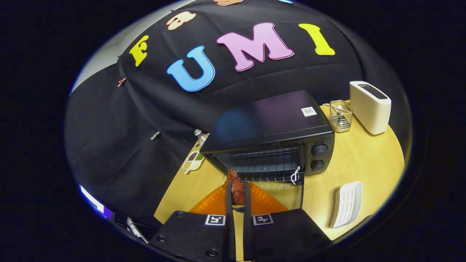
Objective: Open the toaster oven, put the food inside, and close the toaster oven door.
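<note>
Food: reddish-brown piece, clamped between the jaws of the gripper, held upright just short of the toaster oven. Oven door is dropped open and lies flat ahead, rack exposed; the piece looks lined up to go in. An orange mat lies under the jaws. Wooden tabletop also carries a wire basket, a white toaster, a white ribbed dish and a seasoning tray. Black cloth wall behind.
</note>
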`<state>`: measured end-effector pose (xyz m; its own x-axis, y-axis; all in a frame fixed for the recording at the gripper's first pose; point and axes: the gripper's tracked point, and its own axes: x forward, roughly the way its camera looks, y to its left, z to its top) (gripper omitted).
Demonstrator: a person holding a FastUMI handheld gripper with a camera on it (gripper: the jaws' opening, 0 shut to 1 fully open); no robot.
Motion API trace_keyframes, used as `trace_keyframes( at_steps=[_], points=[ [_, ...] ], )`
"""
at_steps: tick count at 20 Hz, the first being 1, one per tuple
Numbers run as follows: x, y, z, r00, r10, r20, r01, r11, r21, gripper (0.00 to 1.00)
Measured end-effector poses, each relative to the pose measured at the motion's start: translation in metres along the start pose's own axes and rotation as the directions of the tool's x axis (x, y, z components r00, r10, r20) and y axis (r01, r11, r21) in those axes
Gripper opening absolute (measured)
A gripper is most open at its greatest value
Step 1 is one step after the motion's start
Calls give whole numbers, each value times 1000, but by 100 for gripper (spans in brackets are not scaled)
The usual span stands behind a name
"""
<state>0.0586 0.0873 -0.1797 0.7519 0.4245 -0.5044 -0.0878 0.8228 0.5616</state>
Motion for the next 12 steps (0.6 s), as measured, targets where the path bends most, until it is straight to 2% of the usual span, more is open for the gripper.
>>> trace_keyframes(
  at_steps=[5,12],
  points=[
    [65,-20,-4,998,-37,50,32,996,84,12],
    [121,-46,3,988,-84,130,48,965,259,12]
  ],
)
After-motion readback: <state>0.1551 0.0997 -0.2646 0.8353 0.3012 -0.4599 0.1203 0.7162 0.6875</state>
